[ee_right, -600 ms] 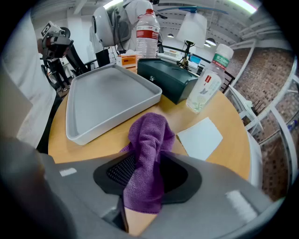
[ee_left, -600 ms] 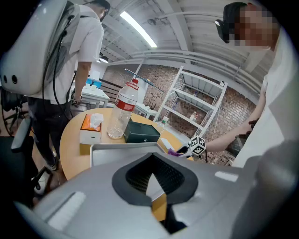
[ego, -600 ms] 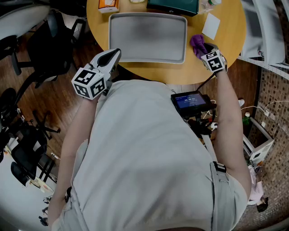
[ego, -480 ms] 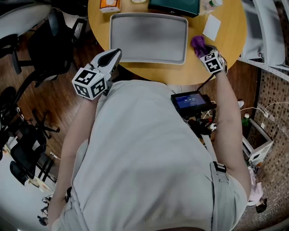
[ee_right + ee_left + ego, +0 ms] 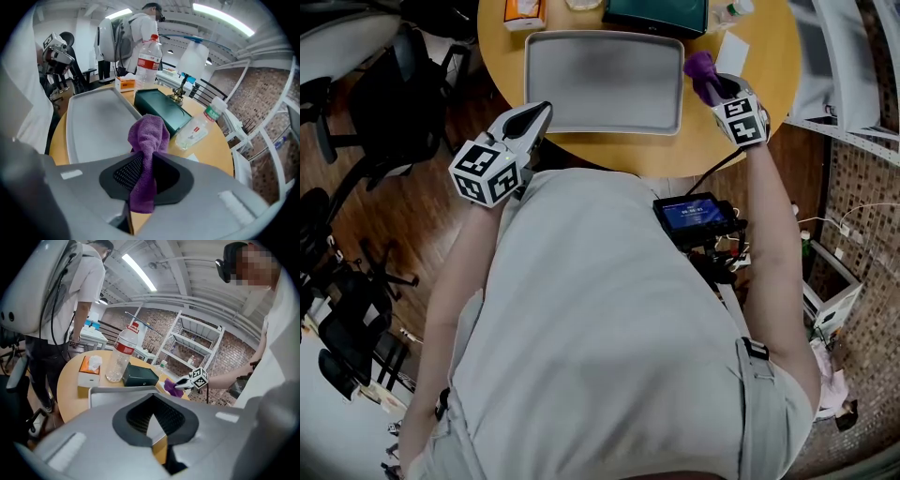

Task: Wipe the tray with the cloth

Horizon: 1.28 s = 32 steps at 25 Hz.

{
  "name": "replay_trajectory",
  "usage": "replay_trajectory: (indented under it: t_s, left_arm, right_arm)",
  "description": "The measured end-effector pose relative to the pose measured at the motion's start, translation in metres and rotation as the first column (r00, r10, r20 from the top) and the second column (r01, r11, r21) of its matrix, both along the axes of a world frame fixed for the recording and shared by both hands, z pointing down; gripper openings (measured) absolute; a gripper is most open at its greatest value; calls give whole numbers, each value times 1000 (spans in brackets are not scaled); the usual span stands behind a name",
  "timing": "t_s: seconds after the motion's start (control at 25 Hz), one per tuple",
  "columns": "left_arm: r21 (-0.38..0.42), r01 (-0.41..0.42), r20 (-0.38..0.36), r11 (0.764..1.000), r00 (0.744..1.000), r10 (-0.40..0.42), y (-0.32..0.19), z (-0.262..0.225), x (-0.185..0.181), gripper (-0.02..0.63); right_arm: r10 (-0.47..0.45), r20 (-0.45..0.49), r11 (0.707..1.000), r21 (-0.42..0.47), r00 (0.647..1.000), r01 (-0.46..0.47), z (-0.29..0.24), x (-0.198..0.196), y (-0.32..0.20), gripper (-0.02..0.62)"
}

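1. My right hand-held gripper is clamped on the purple cloth. The cloth is bunched between the jaws, with a tuft sticking out past the tips and a tail hanging back behind them.
2. Half a second ago the cloth sat nearer the tabletop's near edge, by the tray's near right corner. It is now further along the tray's right rim toward the far edge. It is raised off the tabletop and just beside the rim, not over the tray's floor.
3. The tray has not shifted and lies bare in the middle of the tabletop.
4. The white card by the right edge was fully in view before. Now my right gripper covers its near part.
5. My left hand-held gripper stays where it was, off the tabletop's near edge. Its jaws are together with nothing between them.
6. A dark green box lies along the far edge, with a clear bottle with a green cap lying on its side beside it.
7. An upright water bottle has a red label, but its print is too small to read.
8. The orange tissue box at the far left edge carries print I cannot make out.
9. The text on the lit blue screen at my chest is also too small to read.
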State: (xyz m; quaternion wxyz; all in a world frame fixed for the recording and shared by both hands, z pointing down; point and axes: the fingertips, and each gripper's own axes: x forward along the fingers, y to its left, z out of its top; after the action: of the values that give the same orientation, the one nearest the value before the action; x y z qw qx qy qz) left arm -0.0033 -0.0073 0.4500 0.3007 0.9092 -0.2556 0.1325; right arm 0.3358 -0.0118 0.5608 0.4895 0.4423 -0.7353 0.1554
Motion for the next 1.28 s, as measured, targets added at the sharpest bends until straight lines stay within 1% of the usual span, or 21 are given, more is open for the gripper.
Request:
replay_trajectory:
  t_s: [0.12, 0.24, 0.32, 0.4, 0.52, 0.64, 0.68, 0.72, 0.8, 0.84, 0.88, 0.92, 0.96, 1.08, 1.12, 1.28]
  left_arm:
    - [6, 13, -8, 1000, 1000, -13, -1, -4, -7, 0]
    - [10, 33, -6, 999, 999, -33, -2, -5, -14, 0]
    - [8, 50, -3, 999, 999, -50, 0, -5, -16, 0]
    - [4, 67, 0, 998, 998, -67, 4, -6, -20, 0]
    - [7, 99, 12, 995, 995, -99, 9, -13, -32, 0]
    - [12, 131, 24, 991, 991, -131, 13, -19, -41, 0]
    - [11, 140, 29, 990, 990, -140, 14, -18, -44, 0]
    - [9, 148, 36, 989, 988, -148, 14, -16, -48, 0]
    - [5, 163, 52, 987, 985, -163, 14, -12, -55, 0]
    - [4, 168, 58, 986, 984, -168, 16, -11, -57, 0]
    - [3, 172, 62, 985, 983, -172, 18, -11, -57, 0]
    - [2, 174, 64, 985, 983, -173, 20, -12, -56, 0]
    - [0, 172, 63, 985, 983, -172, 21, -13, -55, 0]
    - [-5, 151, 55, 989, 987, -150, 18, -12, -49, 0]
    - [-5, 141, 49, 990, 989, -141, 16, -12, -46, 0]
    - [6, 96, 20, 995, 995, -96, 16, -19, -26, 0]
  right_arm:
    - [-51, 8, 998, 35, 999, 51, -18, -23, -18, 63]
    - [-126, 2, 991, 52, 992, 125, -24, -46, -37, 64]
    - [-193, -35, 980, 51, 981, 195, -22, -55, -47, 64]
    - [-283, -113, 957, 29, 953, 288, -15, -60, -52, 64]
    - [-419, -210, 906, -32, 884, 422, 4, -66, -57, 64]
    - [-502, -280, 862, -81, 818, 501, 20, -63, -65, 64]
    - [-531, -311, 843, -98, 788, 528, 27, -62, -68, 64]
    - [-565, -349, 819, -121, 748, 562, 35, -60, -72, 64]
    - [-636, -425, 756, -173, 644, 631, 56, -59, -76, 64]
    - [-658, -455, 730, -190, 600, 656, 63, -58, -76, 64]
    - [-665, -474, 718, -193, 577, 669, 68, -57, -74, 64]
    - [-661, -480, 719, -187, 576, 669, 69, -57, -72, 61]
    - [-651, -477, 729, -176, 590, 662, 68, -56, -70, 61]
    - [-622, -438, 762, -148, 649, 631, 66, -61, -67, 60]
    - [-621, -425, 766, -147, 659, 626, 66, -64, -63, 60]
    - [-629, -381, 765, -144, 678, 628, 65, -74, -27, 60]
